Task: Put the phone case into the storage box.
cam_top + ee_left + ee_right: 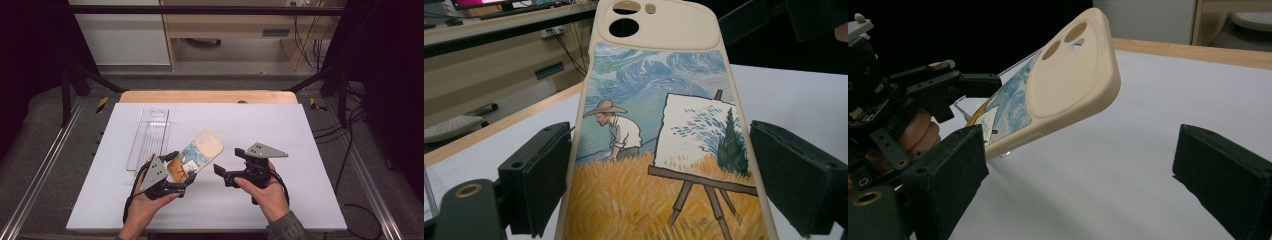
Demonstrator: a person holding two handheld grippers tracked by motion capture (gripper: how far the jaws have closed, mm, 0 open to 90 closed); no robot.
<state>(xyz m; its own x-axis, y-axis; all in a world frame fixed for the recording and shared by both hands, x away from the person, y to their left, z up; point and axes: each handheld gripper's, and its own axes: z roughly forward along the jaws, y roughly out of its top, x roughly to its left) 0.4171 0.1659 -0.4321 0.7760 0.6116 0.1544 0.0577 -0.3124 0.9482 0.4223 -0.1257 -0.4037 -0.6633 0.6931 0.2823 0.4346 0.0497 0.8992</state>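
White table under dark surroundings; phone case pinched across its sides by left gripper, long axis toward one o'clock; right gripper wide, empty, nearest at three o'clock.

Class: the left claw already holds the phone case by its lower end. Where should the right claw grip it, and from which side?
Probably the free camera-hole end of the phone case, across its long side edges. It sticks out raised off the table, toward the open right claw, which can come straight in.
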